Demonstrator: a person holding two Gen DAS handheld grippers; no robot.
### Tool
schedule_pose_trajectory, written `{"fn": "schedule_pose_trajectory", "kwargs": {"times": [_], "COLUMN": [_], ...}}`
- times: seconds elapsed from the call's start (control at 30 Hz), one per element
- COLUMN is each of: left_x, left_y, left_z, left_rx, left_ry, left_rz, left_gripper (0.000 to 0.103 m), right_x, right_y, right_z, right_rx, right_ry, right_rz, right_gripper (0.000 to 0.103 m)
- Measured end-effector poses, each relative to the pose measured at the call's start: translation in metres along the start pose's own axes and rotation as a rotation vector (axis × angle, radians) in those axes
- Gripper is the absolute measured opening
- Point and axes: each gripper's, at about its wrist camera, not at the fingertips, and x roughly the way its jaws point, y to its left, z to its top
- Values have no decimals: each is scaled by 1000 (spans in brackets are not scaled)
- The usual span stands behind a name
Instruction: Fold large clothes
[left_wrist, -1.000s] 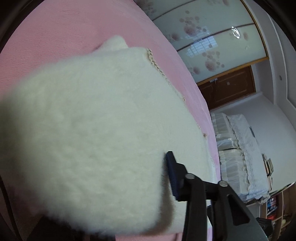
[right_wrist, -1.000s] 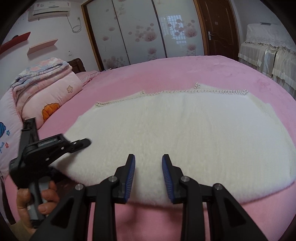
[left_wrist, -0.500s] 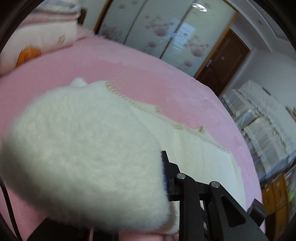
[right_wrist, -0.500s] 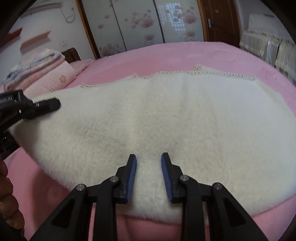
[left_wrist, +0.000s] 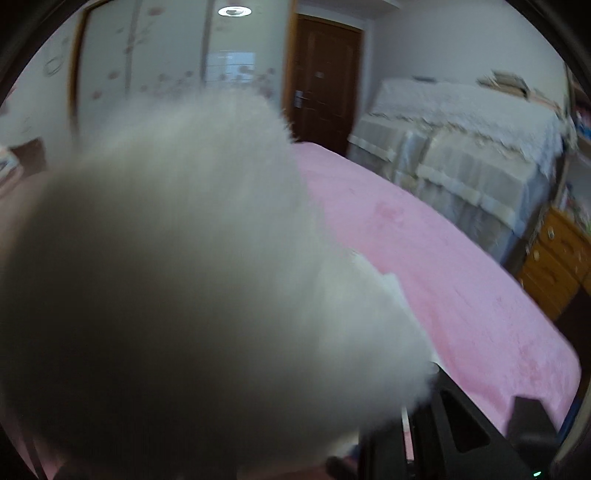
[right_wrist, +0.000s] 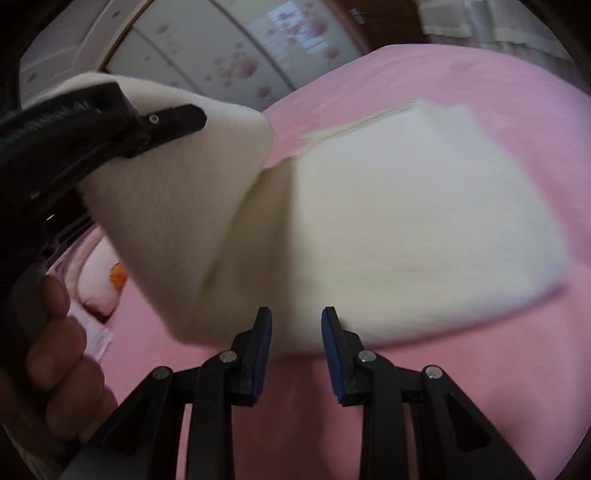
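A large white fluffy garment lies on the pink bed. My left gripper is shut on the garment's left end and holds it lifted well above the bed, so the cloth hangs from it in a fold. In the left wrist view the lifted garment fills most of the picture, blurred, and hides the fingertips. My right gripper is open and empty, its blue pads just in front of the garment's near edge.
A pink pillow lies at the left of the bed. A white covered bed and a wooden drawer unit stand to the right. A brown door and sliding wardrobe doors are behind.
My left gripper has lifted the garment's left end up off the bed and swung it rightward. The right gripper stays open near the front edge and has tilted.
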Motion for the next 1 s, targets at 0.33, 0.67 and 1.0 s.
{"fn": "schedule_pose_trajectory", "kwargs": {"times": [0.33,0.67,1.0], "left_x": [59,-26,-6], "left_y": [-76,-2,109], "left_z": [-48,-17,-52], "left_rx": [336,-24,-245], "left_ry": [205,140,211], "left_rz": [124,-185,84], "left_gripper": [57,75,78], "right_x": [-65,-80,-86], "right_y": [-93,-81,-43], "right_z": [-20,-1,70], "right_rx": [149,92,-81], "right_ry": [-17,-88,-174], "right_rz": [-144,-120,-131], "right_gripper": [28,29,50]}}
